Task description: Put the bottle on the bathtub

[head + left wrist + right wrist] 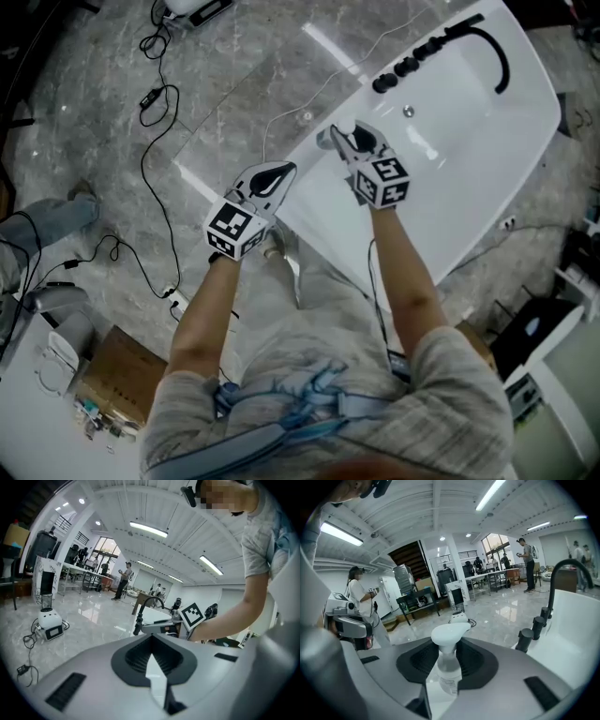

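A small clear bottle with a white pump head (pixel 448 658) stands upright between the jaws of my right gripper (pixel 449 667), which is shut on it. In the head view my right gripper (pixel 339 139) hangs over the near rim of the white bathtub (pixel 473 141), and the bottle (pixel 326 139) shows at its tips. The tub's rim (pixel 574 620) lies to the right in the right gripper view. My left gripper (pixel 281 172) is shut and holds nothing; it hangs over the floor just left of the tub. In its own view the left gripper (pixel 152 641) faces the tub (pixel 157 616).
A black arched faucet (pixel 494 54) and a row of black knobs (pixel 410 64) sit on the tub's far rim. Black cables (pixel 155 178) trail over the grey marble floor. A cardboard box (pixel 122 370) lies at lower left. People and tables stand far off in the hall.
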A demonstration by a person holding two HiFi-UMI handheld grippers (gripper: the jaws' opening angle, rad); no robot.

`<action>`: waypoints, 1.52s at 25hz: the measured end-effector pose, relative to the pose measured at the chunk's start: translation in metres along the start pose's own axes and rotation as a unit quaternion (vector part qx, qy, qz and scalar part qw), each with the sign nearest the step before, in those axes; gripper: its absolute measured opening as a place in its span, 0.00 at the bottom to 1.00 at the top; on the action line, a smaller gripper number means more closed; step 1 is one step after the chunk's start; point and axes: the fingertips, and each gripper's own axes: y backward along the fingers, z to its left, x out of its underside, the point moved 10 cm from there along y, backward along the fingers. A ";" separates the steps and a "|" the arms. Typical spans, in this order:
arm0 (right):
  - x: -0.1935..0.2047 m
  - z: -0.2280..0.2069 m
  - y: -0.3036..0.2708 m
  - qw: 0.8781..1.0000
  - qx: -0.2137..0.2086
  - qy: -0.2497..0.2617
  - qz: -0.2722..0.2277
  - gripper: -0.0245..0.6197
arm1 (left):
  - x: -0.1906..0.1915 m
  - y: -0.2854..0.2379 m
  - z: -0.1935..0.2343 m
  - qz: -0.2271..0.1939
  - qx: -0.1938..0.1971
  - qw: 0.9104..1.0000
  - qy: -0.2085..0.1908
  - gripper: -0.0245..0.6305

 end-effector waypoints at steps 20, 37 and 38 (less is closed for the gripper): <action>0.020 -0.043 -0.030 0.997 0.056 0.050 -0.004 0.22 | 0.025 -0.036 0.010 0.013 0.001 1.000 0.025 0.04; 0.030 -0.029 -0.028 0.993 0.079 0.085 -0.013 0.22 | 0.028 -0.034 0.008 0.012 -0.001 0.999 0.030 0.04; 0.031 -0.028 -0.027 0.993 0.081 0.087 -0.011 0.22 | 0.028 -0.034 0.008 0.012 -0.001 0.999 0.030 0.04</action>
